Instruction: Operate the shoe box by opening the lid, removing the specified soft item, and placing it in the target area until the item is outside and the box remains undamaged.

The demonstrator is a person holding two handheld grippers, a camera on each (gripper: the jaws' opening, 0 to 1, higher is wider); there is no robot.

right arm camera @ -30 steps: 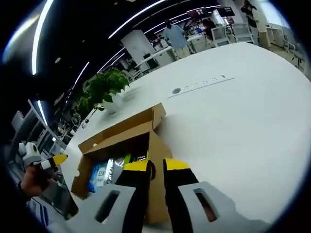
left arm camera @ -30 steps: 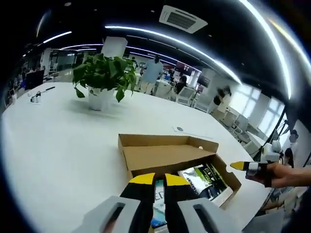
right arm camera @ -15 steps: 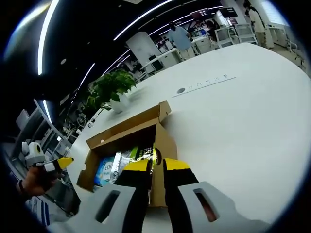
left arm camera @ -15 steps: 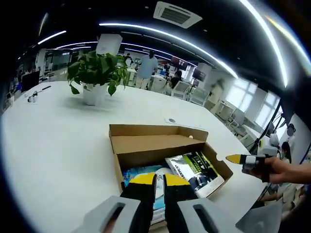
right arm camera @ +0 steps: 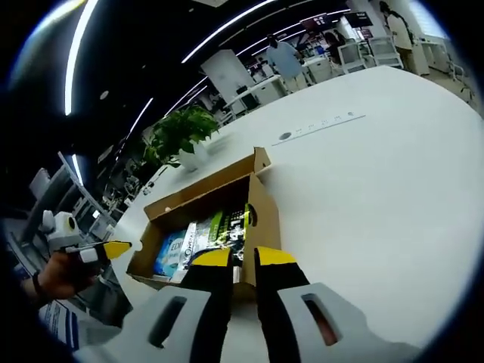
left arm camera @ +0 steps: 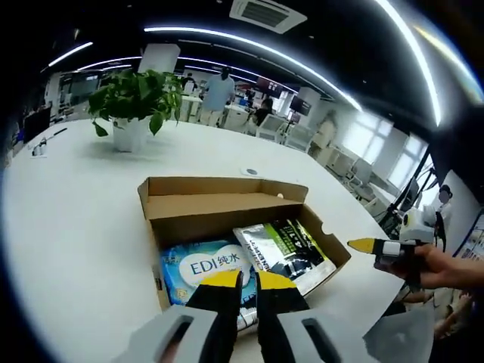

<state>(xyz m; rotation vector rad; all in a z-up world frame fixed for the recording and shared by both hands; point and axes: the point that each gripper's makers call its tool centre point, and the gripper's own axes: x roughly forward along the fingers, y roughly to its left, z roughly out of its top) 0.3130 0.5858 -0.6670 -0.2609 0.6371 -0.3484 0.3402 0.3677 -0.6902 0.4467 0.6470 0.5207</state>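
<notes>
Cardboard made up the shoe box (left arm camera: pixel 227 219), which sat open on the white worktop (left arm camera: pixel 68 227) in the left gripper view. Inside the box lay a blue soft pack (left arm camera: pixel 204 265) and, beside it, a green and black pack (left arm camera: pixel 283 246). The left gripper (left arm camera: pixel 240 281) hung just over the near wall of the box, right by the blue pack. Its fingers (left arm camera: pixel 220 280) were almost together and held nothing. Past the far side of the box stood a potted plant (left arm camera: pixel 132 102). Off the right end of the box, a hand held the right gripper (left arm camera: pixel 368 245).

In the right gripper view, the box (right arm camera: pixel 261 215) sat just ahead of the right gripper (right arm camera: pixel 242 257), whose fingers (right arm camera: pixel 273 258) were nearly together and empty. The left gripper (right arm camera: pixel 113 248) waited off the far end of the box.

The blue pack looked light and squashy, with a smooth wrapper that might slip. I think a pinch on its near edge would lift it best. The thin box walls could bend, so the fingers should not push on them.
</notes>
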